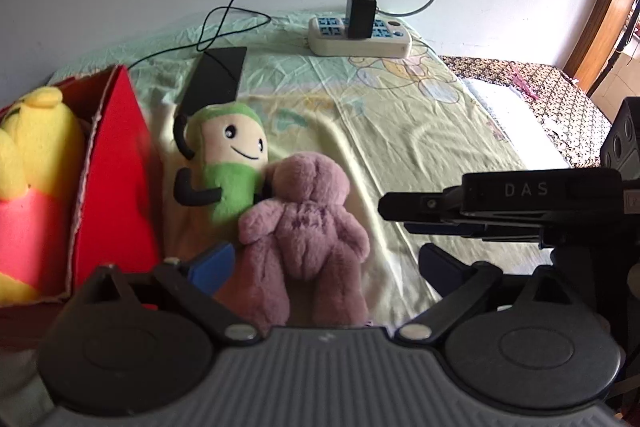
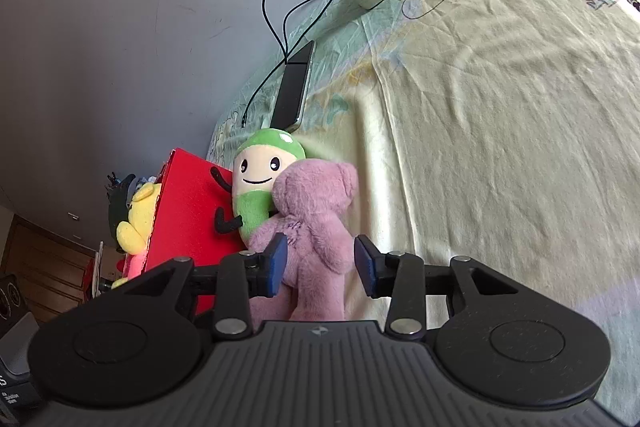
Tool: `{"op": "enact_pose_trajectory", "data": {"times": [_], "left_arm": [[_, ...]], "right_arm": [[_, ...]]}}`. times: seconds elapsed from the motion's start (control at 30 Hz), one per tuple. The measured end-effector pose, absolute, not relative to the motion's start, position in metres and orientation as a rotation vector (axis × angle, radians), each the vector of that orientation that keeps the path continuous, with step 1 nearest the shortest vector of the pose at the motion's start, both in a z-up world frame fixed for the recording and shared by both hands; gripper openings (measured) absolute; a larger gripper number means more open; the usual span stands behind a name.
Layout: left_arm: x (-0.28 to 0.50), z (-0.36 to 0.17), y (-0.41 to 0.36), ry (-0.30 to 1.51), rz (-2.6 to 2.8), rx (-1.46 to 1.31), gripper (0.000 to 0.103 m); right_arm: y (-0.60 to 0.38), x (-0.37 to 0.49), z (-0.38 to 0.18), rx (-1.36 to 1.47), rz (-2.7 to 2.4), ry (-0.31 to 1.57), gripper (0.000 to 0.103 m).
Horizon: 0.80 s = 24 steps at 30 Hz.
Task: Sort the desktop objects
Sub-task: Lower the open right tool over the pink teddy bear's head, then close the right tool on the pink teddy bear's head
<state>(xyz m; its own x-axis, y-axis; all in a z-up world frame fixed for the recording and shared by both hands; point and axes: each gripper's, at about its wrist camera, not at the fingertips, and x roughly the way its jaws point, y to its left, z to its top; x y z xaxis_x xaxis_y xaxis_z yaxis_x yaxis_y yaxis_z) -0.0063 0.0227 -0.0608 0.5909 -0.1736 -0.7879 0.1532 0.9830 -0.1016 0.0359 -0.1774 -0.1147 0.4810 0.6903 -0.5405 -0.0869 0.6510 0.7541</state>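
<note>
A pink plush bear (image 1: 308, 219) lies face down on the pale yellow sheet (image 1: 400, 131), leaning on a green plush doll (image 1: 232, 163) with a smiling face. To their left stands a red box (image 1: 116, 167) with a yellow plush (image 1: 36, 147) inside. My left gripper (image 1: 326, 267) is open wide, with the bear's legs between its blue pads (image 1: 212, 267) and neither pad pressing. My right gripper (image 2: 320, 263) is open around the bear (image 2: 316, 203); its right pad (image 2: 366, 263) stands just off the fur. Seen from the left wrist, the right gripper (image 1: 394, 211) sits beside the bear.
A black phone (image 1: 218, 75) on a cable lies behind the dolls. A white power strip (image 1: 360, 37) with a black charger sits by the wall. An open book (image 1: 516, 115) and patterned cloth lie at the right edge. The red box (image 2: 188, 211) stands close to the green doll (image 2: 260, 179).
</note>
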Motion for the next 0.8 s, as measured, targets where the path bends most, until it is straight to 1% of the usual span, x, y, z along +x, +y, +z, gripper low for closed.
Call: {"op": "enact_pose_trajectory", "data": {"times": [0.13,0.2,0.27,0.33,0.53,0.63,0.73,0.8], "left_arm": [[0.000,-0.066,0.026,0.929,-0.225,-0.065,0.097],[0.003,-0.070,0.026,0.938,-0.225,-0.062,0.097],[0.006,-0.074,0.028,0.949,-0.227,-0.067,0.095],[0.010,-0.078,0.032,0.962,-0.239,-0.085,0.094],[0.020,-0.091,0.037,1.004,-0.249,-0.107,0.087],[0.023,-0.095,0.036,1.014,-0.250,-0.105,0.085],[0.026,-0.098,0.035,1.024,-0.262,-0.107,0.081],[0.027,-0.099,0.031,1.031,-0.285,-0.109,0.079]], "right_arm": [[-0.163,0.054,-0.116,0.689,0.571,0.959,0.044],[-0.156,0.062,-0.120,0.660,0.592,0.966,0.048],[-0.150,0.068,-0.125,0.634,0.601,0.976,0.048],[-0.146,0.073,-0.130,0.621,0.613,0.988,0.048],[-0.134,0.082,-0.142,0.618,0.656,1.005,0.048],[-0.129,0.086,-0.147,0.622,0.662,1.015,0.048],[-0.125,0.089,-0.151,0.647,0.672,1.026,0.048],[-0.125,0.090,-0.153,0.661,0.684,1.039,0.044]]}}
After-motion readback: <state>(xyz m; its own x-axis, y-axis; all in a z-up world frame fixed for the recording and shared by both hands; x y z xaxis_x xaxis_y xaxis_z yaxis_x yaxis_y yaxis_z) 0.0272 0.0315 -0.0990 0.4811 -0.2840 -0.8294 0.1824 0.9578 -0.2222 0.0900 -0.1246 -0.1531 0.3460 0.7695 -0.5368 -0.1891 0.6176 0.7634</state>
